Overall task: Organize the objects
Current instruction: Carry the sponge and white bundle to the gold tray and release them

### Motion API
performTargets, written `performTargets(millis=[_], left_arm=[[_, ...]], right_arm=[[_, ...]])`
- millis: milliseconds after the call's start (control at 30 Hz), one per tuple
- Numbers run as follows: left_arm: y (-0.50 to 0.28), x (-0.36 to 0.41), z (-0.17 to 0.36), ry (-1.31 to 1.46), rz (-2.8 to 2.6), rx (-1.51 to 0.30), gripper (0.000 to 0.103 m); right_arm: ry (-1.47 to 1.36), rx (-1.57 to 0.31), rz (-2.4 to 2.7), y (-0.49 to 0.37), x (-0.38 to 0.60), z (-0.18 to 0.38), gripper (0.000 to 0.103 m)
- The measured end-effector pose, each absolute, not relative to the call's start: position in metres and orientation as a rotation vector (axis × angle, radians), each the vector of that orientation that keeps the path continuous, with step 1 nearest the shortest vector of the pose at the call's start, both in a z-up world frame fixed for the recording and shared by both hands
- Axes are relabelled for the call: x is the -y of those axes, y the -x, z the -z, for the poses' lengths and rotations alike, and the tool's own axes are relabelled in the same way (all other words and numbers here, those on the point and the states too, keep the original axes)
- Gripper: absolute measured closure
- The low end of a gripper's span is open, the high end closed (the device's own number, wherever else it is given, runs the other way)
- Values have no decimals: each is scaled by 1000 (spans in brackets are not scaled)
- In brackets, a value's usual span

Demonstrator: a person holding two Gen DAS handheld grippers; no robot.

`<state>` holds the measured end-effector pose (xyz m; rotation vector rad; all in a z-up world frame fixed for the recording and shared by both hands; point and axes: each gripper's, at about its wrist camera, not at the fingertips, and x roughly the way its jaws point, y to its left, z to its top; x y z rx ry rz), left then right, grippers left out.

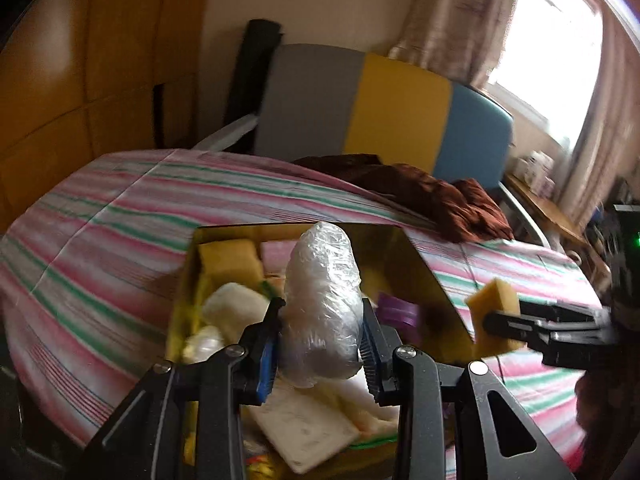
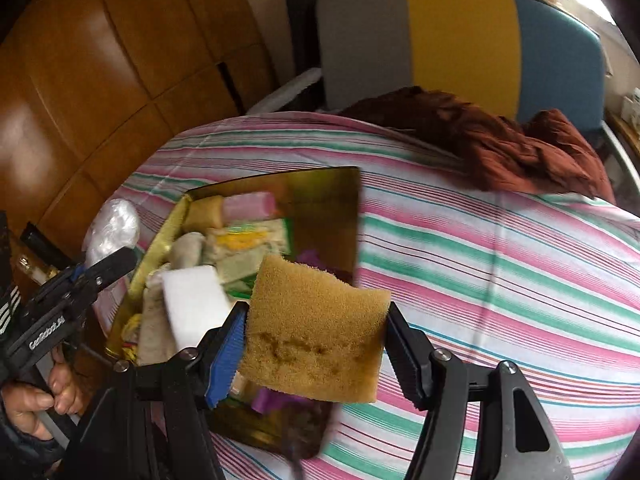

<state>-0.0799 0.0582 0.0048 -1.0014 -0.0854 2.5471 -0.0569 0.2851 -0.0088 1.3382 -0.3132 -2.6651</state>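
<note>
The gold box (image 2: 320, 208) sits toward the near left of the bed (image 2: 500, 264), and it is crowded: sponges, a white block (image 2: 192, 300) and soft packets fill its left half, leaving little room to reach in. Its raised shiny lid walls off the right side. Above the box, the left gripper (image 1: 320, 336) holds a plastic-wrapped bundle (image 1: 320, 304), and the right gripper (image 2: 316, 344) holds a yellow sponge (image 2: 316, 328) over the near right corner. To the right, the striped cover lies open up to the brown cloth (image 2: 500, 144) heaped at the far edge against the headboard (image 2: 460, 40).
</note>
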Motion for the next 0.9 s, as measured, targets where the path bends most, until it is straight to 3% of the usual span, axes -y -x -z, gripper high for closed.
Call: performTargets(millis=[200,267,333,433,733,900], left_arm=[[105,-56,0,1034,-2529,130,66],[111,-64,-1,1024,-2530,113,60],[116,-73,-1,1014,-2525,83,43],[119,-80,1,1004,-2551,33,36],[95,-63,-3,972,-2672,-14,11],[71,-50,-11,929,-2722,-11,2]], right_arm=[[-1365,249,2649,79,-260,17,33],[-1378,223,2658,83,-255,21,25],[-1390,224,2666,84,-255,24,24],[-1394,240,2679,83,-256,27,20],[-1320,276,2807,56,-256,15,20],[-1279,233,2889,34,-250,7,20]])
